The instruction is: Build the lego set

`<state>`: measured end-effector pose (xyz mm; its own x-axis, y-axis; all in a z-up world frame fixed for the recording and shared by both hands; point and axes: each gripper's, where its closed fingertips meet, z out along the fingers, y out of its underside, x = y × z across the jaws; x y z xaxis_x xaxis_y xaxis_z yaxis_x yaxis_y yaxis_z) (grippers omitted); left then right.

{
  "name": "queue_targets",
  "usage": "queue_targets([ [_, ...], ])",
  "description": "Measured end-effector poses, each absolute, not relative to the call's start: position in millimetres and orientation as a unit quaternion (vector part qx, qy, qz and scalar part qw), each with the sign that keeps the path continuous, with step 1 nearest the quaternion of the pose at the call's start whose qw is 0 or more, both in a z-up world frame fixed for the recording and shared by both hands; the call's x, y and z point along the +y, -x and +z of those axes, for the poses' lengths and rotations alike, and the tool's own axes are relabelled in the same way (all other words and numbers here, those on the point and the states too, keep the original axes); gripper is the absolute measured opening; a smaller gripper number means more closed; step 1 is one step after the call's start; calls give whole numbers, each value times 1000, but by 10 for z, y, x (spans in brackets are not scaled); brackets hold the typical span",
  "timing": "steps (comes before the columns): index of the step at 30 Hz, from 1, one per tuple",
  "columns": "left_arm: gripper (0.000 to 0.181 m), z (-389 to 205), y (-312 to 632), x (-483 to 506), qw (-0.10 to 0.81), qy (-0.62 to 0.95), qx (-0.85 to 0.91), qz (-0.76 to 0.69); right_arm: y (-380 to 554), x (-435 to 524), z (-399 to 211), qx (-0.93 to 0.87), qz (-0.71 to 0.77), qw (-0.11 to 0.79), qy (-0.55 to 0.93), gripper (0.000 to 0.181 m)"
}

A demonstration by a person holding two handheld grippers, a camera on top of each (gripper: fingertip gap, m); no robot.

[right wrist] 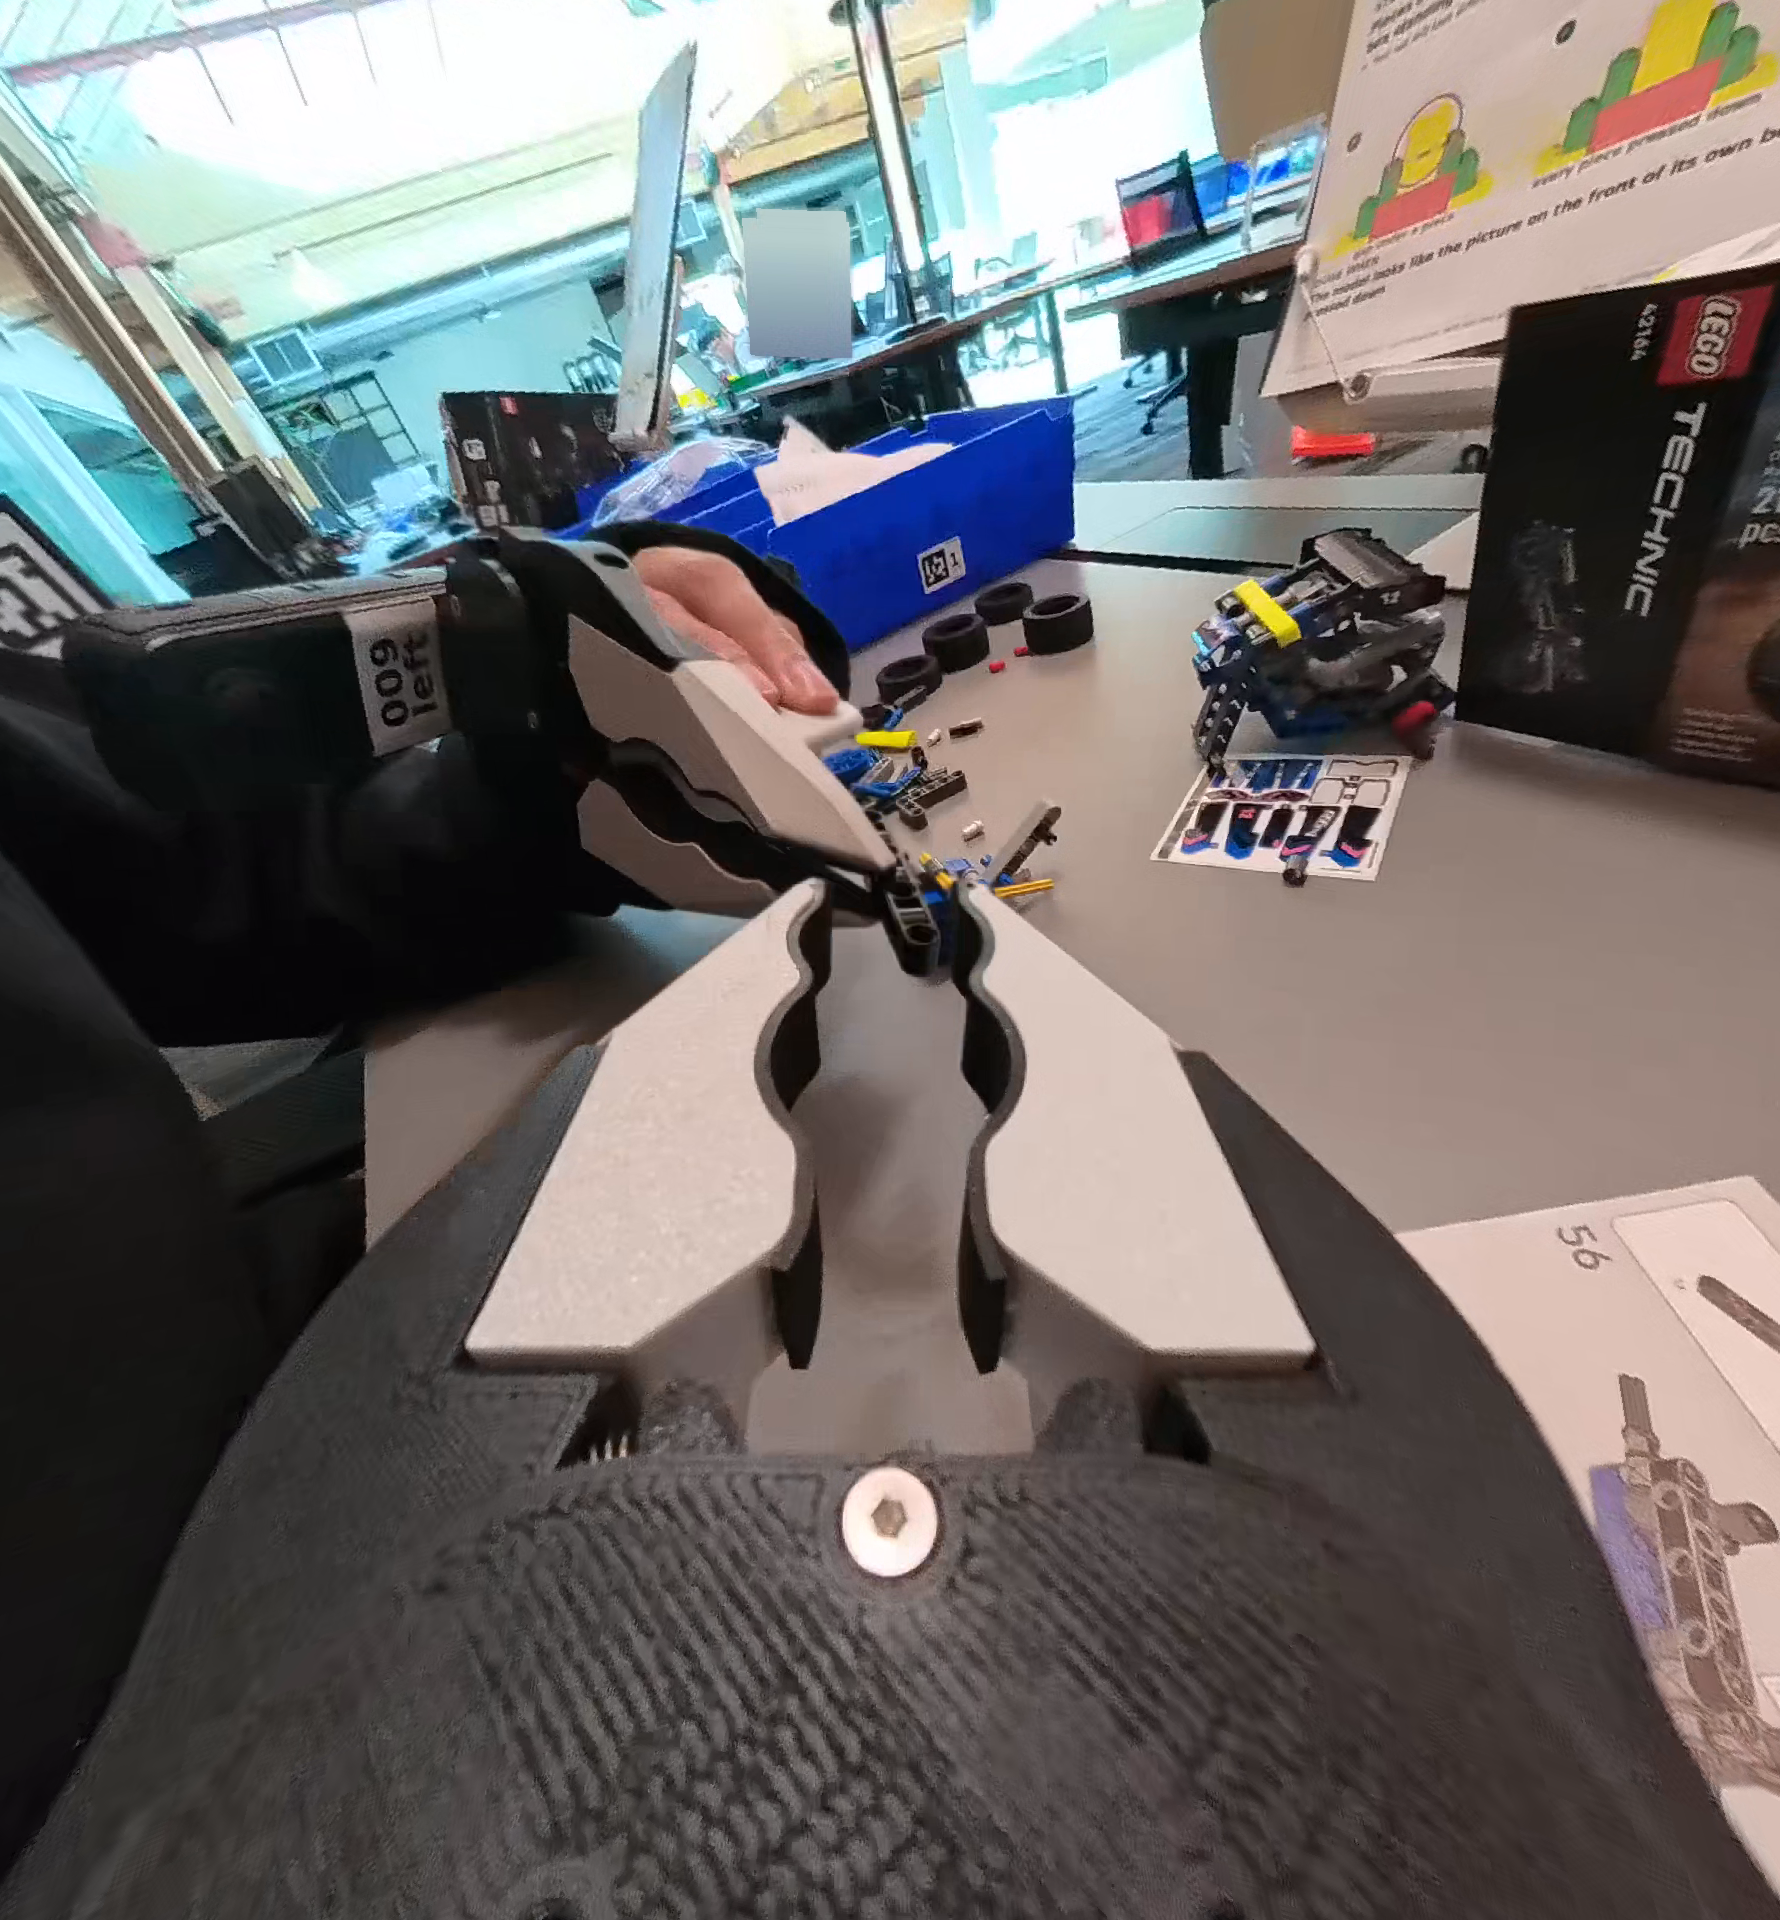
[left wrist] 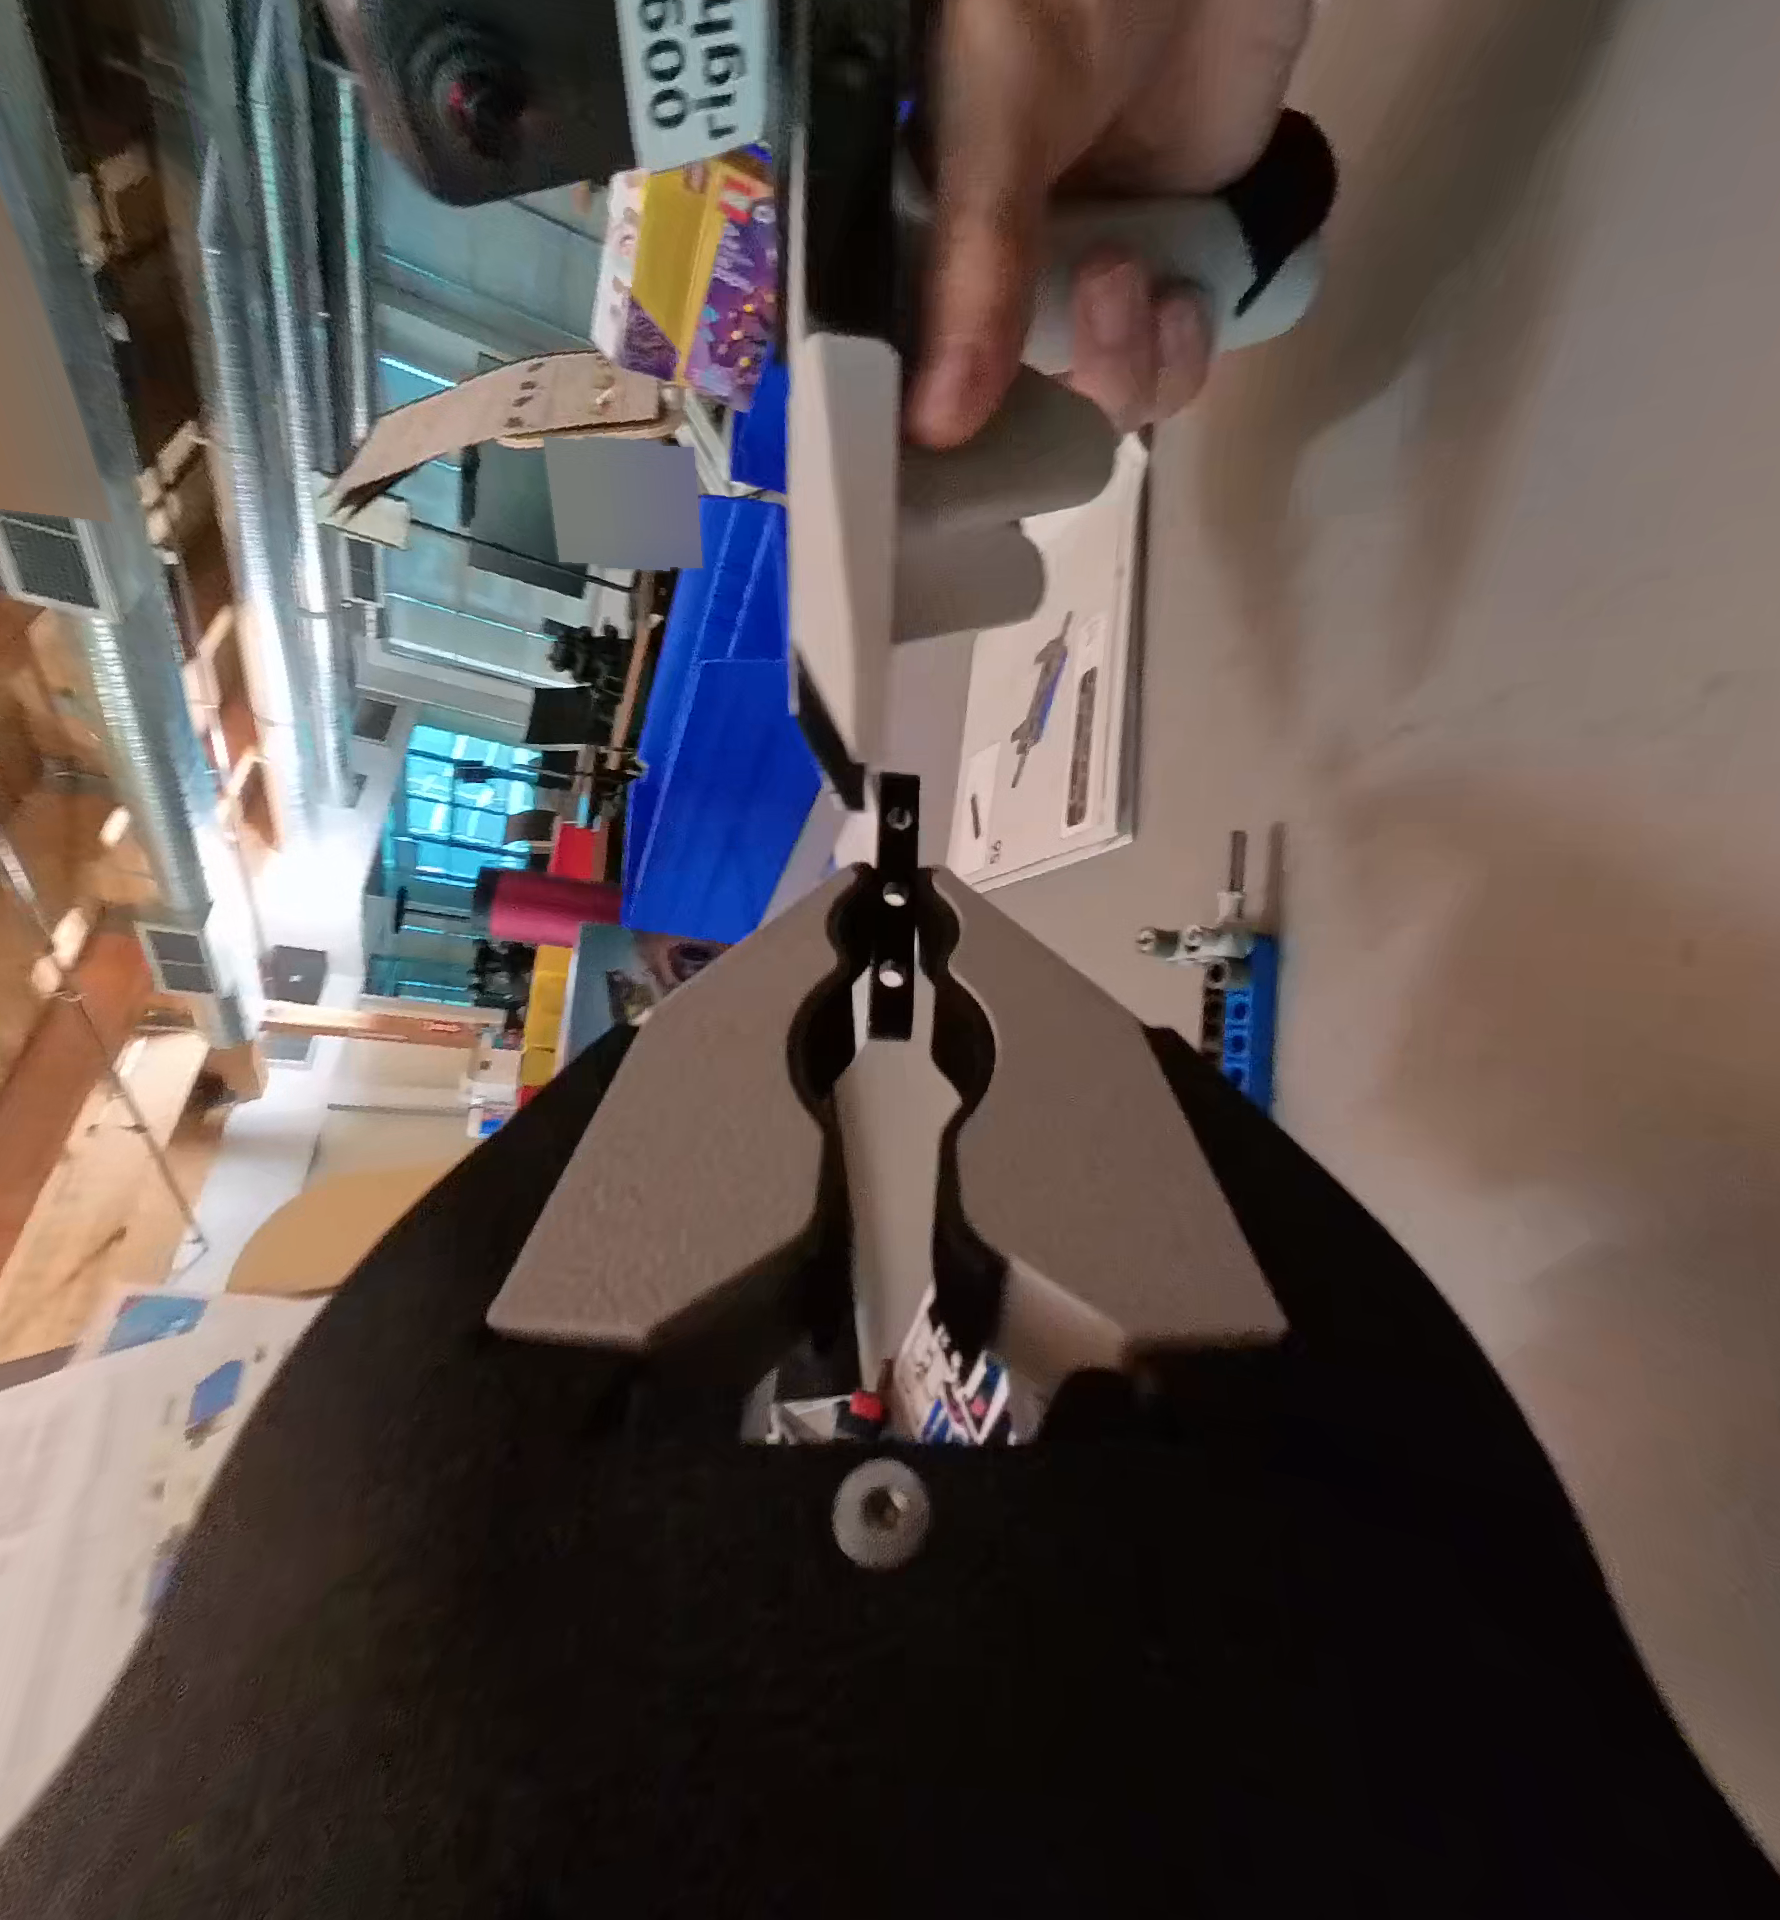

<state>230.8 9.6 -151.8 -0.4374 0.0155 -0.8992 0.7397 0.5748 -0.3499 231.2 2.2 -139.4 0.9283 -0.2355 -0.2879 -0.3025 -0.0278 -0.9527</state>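
My left gripper (left wrist: 891, 904) is shut on a short black beam with holes (left wrist: 890, 940) and holds it above the grey table (left wrist: 1488, 727). In the right wrist view the left gripper (right wrist: 881, 868) comes in from the left with the beam (right wrist: 917, 932) at its tip. My right gripper (right wrist: 894, 902) is open, and its jaws stand on either side of the beam's free end. In the left wrist view the right gripper (left wrist: 850, 784), held by a hand, meets the beam's far end. A small blue part seems to sit on the beam, but I cannot tell for sure.
A blue and black sub-assembly with grey pins (left wrist: 1237, 997) lies on the table. The open instruction booklet (right wrist: 1696, 1455) is at the near right. Farther off are loose parts (right wrist: 907, 774), tyres (right wrist: 1057, 623), a sticker sheet (right wrist: 1281, 816), a partly built car (right wrist: 1322, 644), the set's box (right wrist: 1655, 520) and blue bins (right wrist: 917, 520). My left and right fingertips are right by each other.
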Motion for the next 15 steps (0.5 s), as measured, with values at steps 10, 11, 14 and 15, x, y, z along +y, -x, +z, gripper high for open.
queue_targets([
  [10, 4, -1462, -2260, 80, 411, -212, 758, -459, -2265, 66, -1481, 170, 39, 661, 730, 7],
  [11, 4, -1476, -2261, 82, 410, -214, 760, -457, -2261, 69, -1493, 165, 36, 659, 733, 7],
  [14, 7, -1655, -2244, 102, 322, -189, 807, -458, -2270, 65, -1631, 135, -5, 631, 764, 6],
  [15, 12, -1696, -2265, 122, 282, -155, 825, -465, -2286, 66, -1679, 119, -32, 621, 774, 6],
])
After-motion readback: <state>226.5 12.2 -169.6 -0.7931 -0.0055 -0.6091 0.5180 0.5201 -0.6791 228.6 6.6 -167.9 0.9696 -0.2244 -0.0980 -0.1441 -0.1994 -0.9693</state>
